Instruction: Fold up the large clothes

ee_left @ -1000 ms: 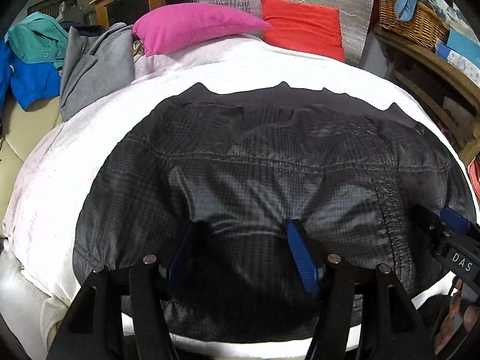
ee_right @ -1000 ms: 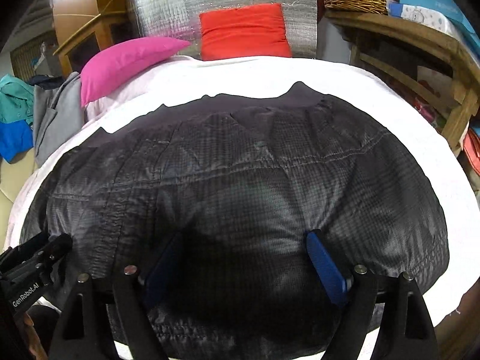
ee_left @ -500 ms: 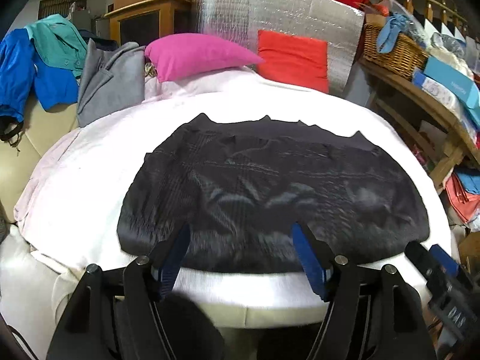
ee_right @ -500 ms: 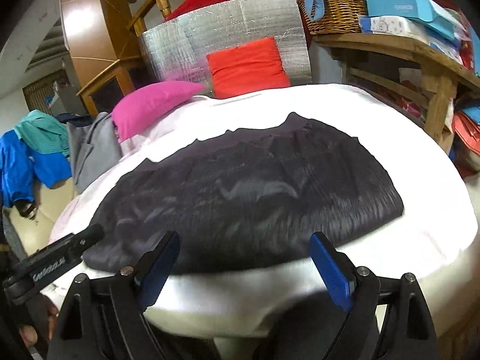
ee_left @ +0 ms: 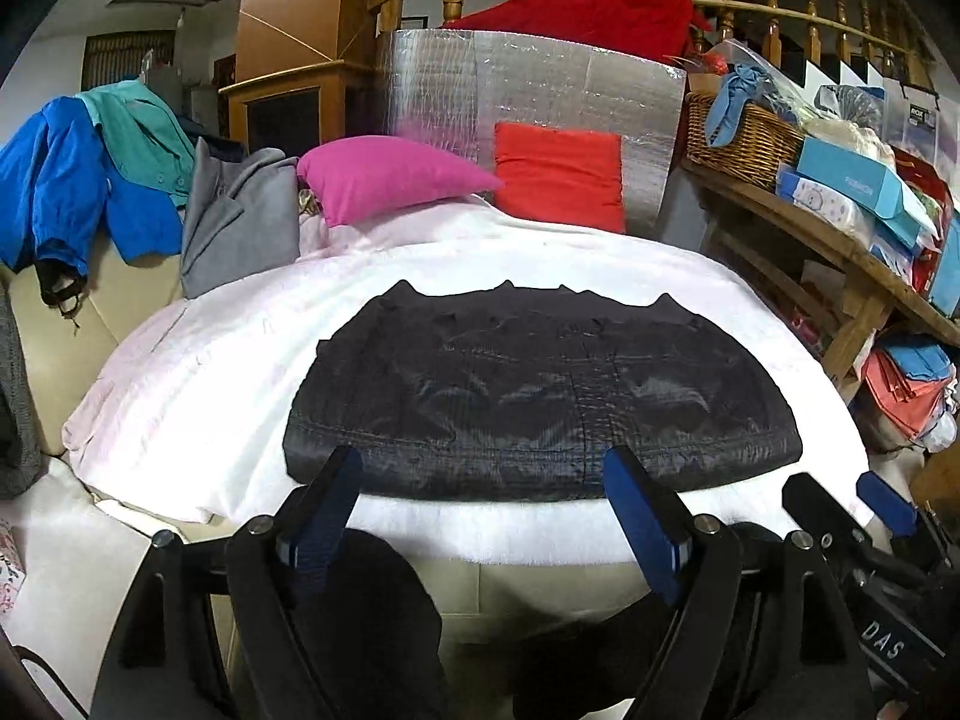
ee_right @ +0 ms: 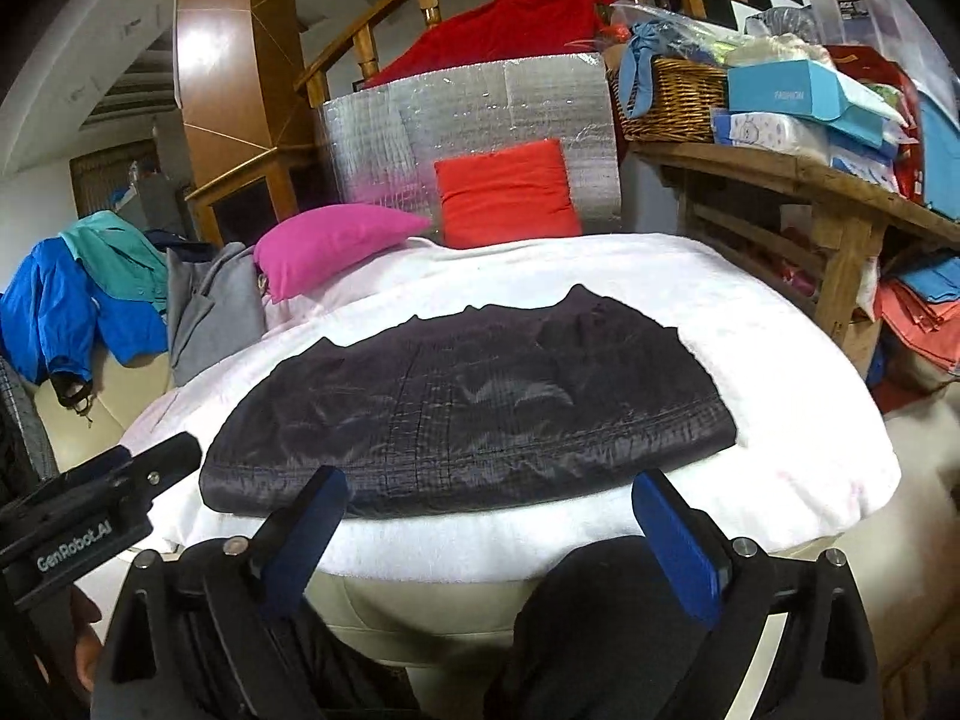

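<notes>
both claws free of the cloth, nothing between the fingers of either; left gripper (ee_left: 483, 501) has its blue pads spread wide and the jaws are opening further, tips hanging over the near edge of the white cover (ee_left: 198, 396), not touching the garment; right gripper (ee_right: 489, 516) likewise released, jaws opening, blue pads well apart, tips over the front of the cover and clear of the fabric; the dark quilted garment (ee_left: 540, 396) lies folded into a broad flat band across the middle of the white-covered cushion, long side facing the grippers, small points of fabric sticking up along its far edge; seen from the right wrist the same garment (ee_right: 474, 414) sits flat, its near hem just back from the cover's front edge; the right gripper's body shows at the lower right of the left view, the left gripper's body at the lower left of the right view, so the two sit side by side; behind the garment, a pink pillow (ee_left: 390, 183) and a red pillow (ee_left: 561, 174) rest against a silver foil panel (ee_left: 534, 84); grey, teal and blue clothes (ee_left: 108, 180) hang to the left
</notes>
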`<action>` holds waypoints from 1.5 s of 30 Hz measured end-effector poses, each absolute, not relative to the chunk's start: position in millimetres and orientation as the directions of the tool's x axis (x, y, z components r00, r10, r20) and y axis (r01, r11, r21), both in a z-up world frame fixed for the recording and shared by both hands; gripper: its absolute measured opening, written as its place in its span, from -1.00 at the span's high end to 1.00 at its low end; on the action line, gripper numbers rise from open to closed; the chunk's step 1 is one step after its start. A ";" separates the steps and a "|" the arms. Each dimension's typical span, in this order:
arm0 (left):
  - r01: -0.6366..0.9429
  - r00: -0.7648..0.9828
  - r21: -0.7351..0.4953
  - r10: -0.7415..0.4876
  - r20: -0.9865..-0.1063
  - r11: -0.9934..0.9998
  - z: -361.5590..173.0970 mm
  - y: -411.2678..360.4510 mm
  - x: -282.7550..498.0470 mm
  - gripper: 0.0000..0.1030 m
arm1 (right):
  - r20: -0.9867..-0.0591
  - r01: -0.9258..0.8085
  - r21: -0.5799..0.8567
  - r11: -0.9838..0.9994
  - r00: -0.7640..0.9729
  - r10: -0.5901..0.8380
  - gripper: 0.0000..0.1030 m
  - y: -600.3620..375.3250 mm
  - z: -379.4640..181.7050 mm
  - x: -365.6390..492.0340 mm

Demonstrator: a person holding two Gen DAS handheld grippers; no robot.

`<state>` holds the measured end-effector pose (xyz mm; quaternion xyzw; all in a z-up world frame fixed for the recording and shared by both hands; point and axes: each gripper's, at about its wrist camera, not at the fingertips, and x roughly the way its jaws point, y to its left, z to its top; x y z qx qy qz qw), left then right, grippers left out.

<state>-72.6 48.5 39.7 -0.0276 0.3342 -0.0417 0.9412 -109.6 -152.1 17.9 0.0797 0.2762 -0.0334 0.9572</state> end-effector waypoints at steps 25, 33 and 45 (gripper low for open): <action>0.064 0.793 -0.057 -0.085 -0.604 0.996 45.8 43.7 -87.9 -0.62 | -0.529 0.130 0.089 0.987 0.846 -0.064 -0.92 -154.5 21.1 -122.4; 0.058 0.798 -0.055 -0.079 -0.598 0.997 47.6 43.1 -89.5 -0.63 | -0.524 0.130 0.086 0.988 0.849 -0.066 -0.92 -153.9 22.8 -123.3; 0.050 0.801 -0.045 -0.067 -0.595 0.998 48.3 42.3 -90.6 -0.63 | -0.508 0.136 0.071 0.988 0.858 -0.081 -0.92 -152.3 27.8 -126.0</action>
